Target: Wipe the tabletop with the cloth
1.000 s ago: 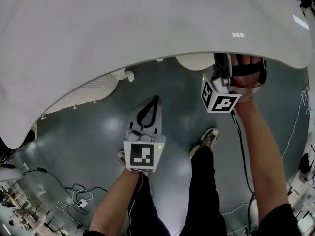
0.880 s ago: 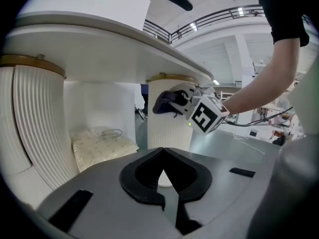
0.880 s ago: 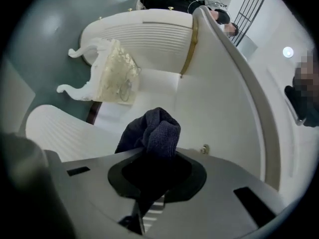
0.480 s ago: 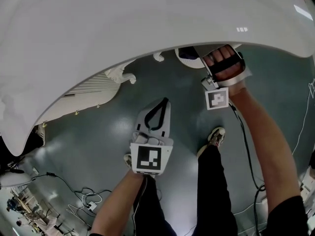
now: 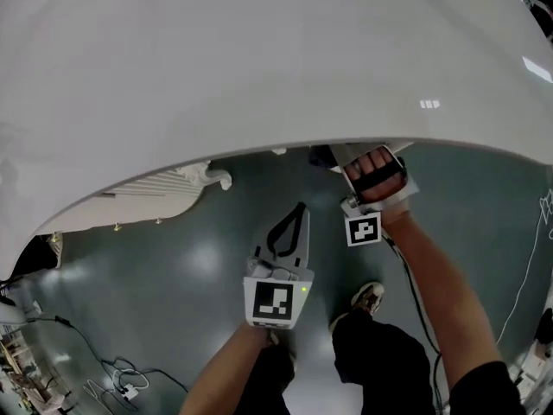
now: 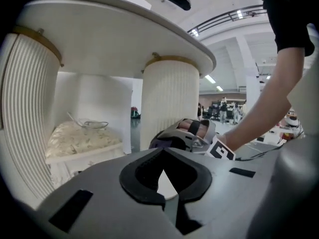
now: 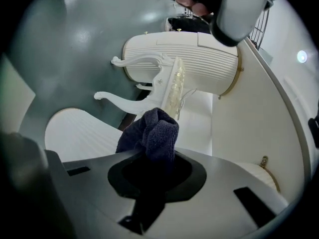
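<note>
Since a second ago your right gripper (image 7: pixel 158 169) has slid leftward along the table's rim, closing in on the left gripper (image 5: pixel 299 211), and the white tabletop (image 5: pixel 259 76) now fills more of the head view. That tabletop looms above and ahead of both grippers; wiping does not appear to have begun. Beyond the right gripper's tips stands a fluted pedestal (image 7: pixel 189 59), and the grey floor (image 5: pixel 173 275) lies below both grippers. Your left gripper hangs low, its jaws closed tip to tip on nothing. Your right gripper is clamped on the dark cloth (image 7: pixel 152 133), which bunches out past the jaws' tips, at the rim and seemingly below the top surface rather than on it. By its looks the cloth is light, soft towelling: it will sag and fold, is unlikely to slip, and cannot break. The bunched middle makes a secure hold, yet a wad wipes narrowly. A grip nearer one edge, leaving a loose flap forward of the jaws, would likely lay more cloth flat once you lift it over the rim.
</note>
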Demonstrator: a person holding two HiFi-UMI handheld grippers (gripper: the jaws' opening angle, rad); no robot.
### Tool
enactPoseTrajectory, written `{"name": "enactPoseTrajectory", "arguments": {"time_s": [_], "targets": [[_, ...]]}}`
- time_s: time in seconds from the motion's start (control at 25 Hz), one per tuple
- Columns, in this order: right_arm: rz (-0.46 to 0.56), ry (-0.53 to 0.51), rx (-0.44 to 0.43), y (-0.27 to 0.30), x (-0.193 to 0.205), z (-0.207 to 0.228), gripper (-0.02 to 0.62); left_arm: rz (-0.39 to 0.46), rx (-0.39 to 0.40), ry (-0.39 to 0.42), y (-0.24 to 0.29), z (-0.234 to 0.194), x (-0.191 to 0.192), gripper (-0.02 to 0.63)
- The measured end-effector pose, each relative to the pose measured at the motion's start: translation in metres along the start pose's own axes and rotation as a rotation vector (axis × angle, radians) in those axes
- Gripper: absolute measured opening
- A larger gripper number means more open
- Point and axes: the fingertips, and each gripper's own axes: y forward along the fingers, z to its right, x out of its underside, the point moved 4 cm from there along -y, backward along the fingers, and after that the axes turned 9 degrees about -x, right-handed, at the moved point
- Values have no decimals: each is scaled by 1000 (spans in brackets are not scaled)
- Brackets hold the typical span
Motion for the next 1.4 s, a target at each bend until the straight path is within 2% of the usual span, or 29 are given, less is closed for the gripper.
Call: {"name": "enactPoseTrajectory", "arguments": {"time_s": [0.08,0.2,0.28,0.44,0.56,0.76,0.96,1.12,1.28,1.4], "targets": [[1,-34,30,4,-5,-9,44,37,6,-36,13,1,11,8],[-12,-113,113,12,-1,-23,44,84,35,-6,42,5,27,8],[-6,-146,149,15,-3,-34,44,69,56,19,57,9,41,8],[-4,-142,140,26,-15,-66,44,60,102,80,74,15,66,8],[-21,-68,108,37,-23,-87,44,76,112,85,81,9,80,6],[-19,90,68,38,-26,-96,44,67,93,125,94,-2,97,8],[-20,263,-20,40,-32,-109,44,76,68,115,96,-15,99,8],[-47,329,-107,49,-43,-147,44,69,60,117,94,-17,111,8],[-49,352,-146,60,-49,-174,44,31,51,132,100,-13,132,6],[-25,383,-173,67,-53,-185,44,9,56,142,106,-11,134,8]]}}
